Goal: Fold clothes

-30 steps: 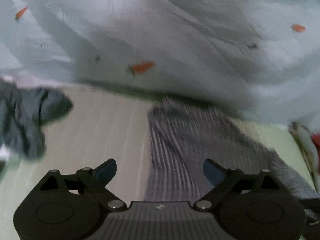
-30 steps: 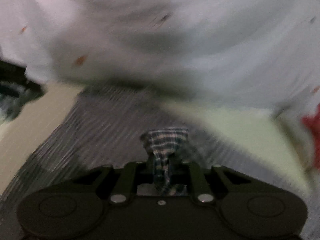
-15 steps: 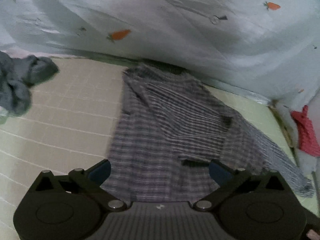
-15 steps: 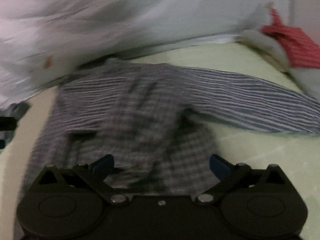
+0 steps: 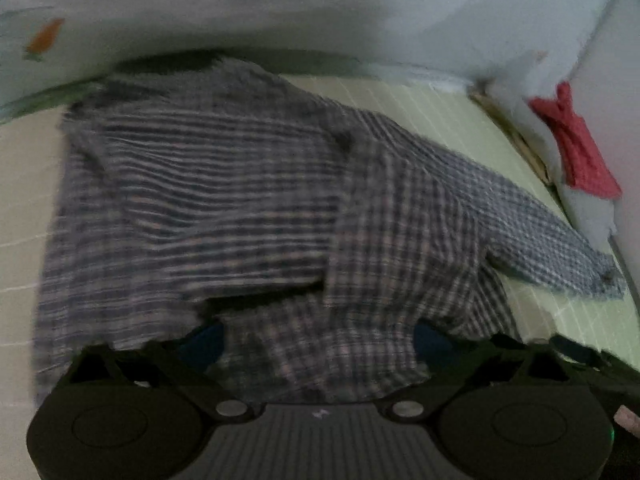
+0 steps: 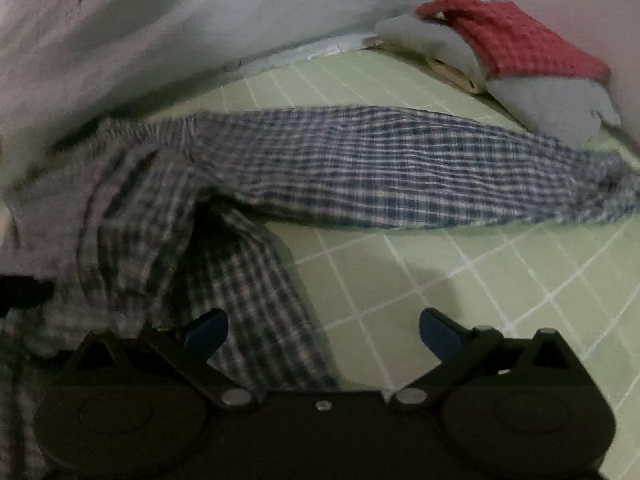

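Observation:
A grey-blue plaid shirt (image 5: 248, 200) lies spread on the pale green grid mat (image 5: 440, 112), one long sleeve (image 6: 400, 172) stretched out to the right. My left gripper (image 5: 316, 342) hangs low over the shirt's near edge. Its jaws are closing, with a rumpled fold of the plaid between the blue pads (image 5: 204, 344), which stand wide. My right gripper (image 6: 322, 328) is open over the shirt's right hem (image 6: 256, 300). Its left pad (image 6: 208, 328) is above the fabric, its right pad above bare mat (image 6: 500, 280), and it holds nothing.
A white sheet with carrot prints (image 5: 360, 20) hangs behind the shirt. At the right edge, a red checked cloth (image 6: 508, 40) lies on a pile of folded pale clothes (image 6: 540, 96). Bare mat shows right of the hem.
The right gripper let go of the plaid fabric it pinched and opened wide. Both grippers sank toward the shirt, which now lies spread on the mat. The grey garment left the left view.

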A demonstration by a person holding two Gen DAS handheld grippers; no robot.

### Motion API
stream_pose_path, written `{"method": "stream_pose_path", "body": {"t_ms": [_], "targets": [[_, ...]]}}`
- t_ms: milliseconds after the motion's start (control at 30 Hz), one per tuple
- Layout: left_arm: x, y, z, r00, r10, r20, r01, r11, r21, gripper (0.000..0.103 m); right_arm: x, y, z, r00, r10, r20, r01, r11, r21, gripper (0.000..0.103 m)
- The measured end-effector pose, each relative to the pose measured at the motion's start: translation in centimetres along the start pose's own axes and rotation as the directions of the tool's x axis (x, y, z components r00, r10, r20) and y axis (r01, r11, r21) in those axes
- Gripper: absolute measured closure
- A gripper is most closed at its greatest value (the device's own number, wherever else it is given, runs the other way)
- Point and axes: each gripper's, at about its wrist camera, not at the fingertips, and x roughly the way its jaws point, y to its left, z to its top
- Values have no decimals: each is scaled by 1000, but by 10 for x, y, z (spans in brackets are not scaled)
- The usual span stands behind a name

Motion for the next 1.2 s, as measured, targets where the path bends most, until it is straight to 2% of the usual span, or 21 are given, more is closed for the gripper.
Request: {"method": "stream_pose_path", "body": {"t_ms": [33,100,133,200,267,467,600,733,900,1067,1200], "targets": [[6,-3,1,1000,-9,-12,9,1000,11,24,2,3,0,1000,-19,-2,19,999,-26,0],[16,-7,3,999,-35,-40,36,999,37,45,4,6,1,1000,-22,10,23,999,-38,0],[20,-8,3,997,-47,-56,50,998,50,51,5,7,2,1000,-24,14,25,999,-40,0],[26,-8,2,997,-37,-70,41,997,61,76,7,10,4,1000,-20,14,20,999,-42,0],[25,-9,4,997,-15,-71,20,997,75,94,6,12,4,1000,-11,8,11,999,-48,0],[-19,-3,-3,996,-83,-25,83,997,2,97,-12,18,-1,999,36,28,-34,997,-66,0],[-53,-2,-22,997,-74,9,74,997,-16,97,-35,29,-4,995,75,69,-67,991,-112,0],[-82,10,-47,995,-97,27,100,989,-109,97,-58,42,-14,988,123,95,-106,980,-171,0],[-115,26,-77,995,-83,56,92,981,-171,97,-86,56,-24,976,179,123,-147,961,-234,0],[-138,45,-103,995,-68,74,86,959,-272,97,-106,67,-38,970,206,128,-165,947,-275,0],[-150,67,-125,992,-100,76,122,915,-384,97,-114,75,-55,971,217,103,-177,936,-305,0]]}}
